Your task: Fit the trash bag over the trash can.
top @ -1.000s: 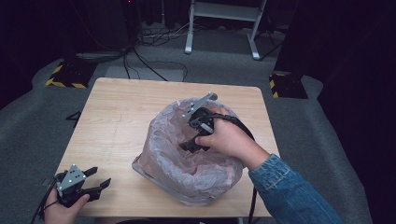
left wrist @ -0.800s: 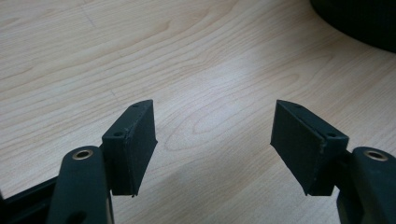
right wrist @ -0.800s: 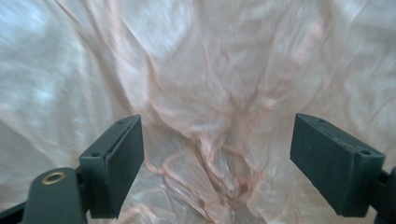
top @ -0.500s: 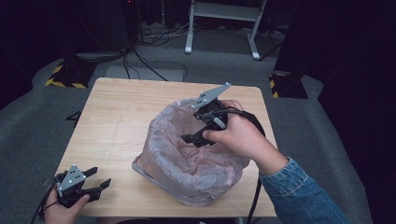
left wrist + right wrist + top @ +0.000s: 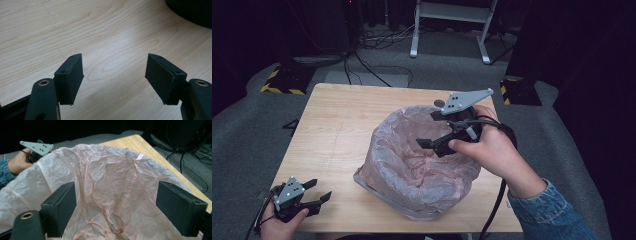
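Observation:
A bin lined with a crinkled pink plastic bag (image 5: 412,165) stands on the wooden table (image 5: 342,120), right of centre. My right gripper (image 5: 427,129) hovers over the bag's right rim, pointing left across its mouth. It is open, and in the right gripper view (image 5: 116,207) nothing but the bag's hollow inside (image 5: 110,177) lies beyond its jaws. My left gripper (image 5: 321,189) rests at the table's front left corner. It is open, and the left gripper view (image 5: 115,75) has bare wood (image 5: 100,30) between the jaws. Past the bag's far rim, the right gripper view catches the left gripper (image 5: 37,147).
A dark rounded thing (image 5: 192,10) sits at the top right of the left gripper view. Behind the table, cables and a metal stand's legs (image 5: 449,30) lie on the grey floor. Yellow-black striped marks (image 5: 282,82) flank the table's far corners. The table's left half is bare wood.
My right gripper has risen out of the bag and drifted to the right, up to its rim. The left gripper has stayed where it was.

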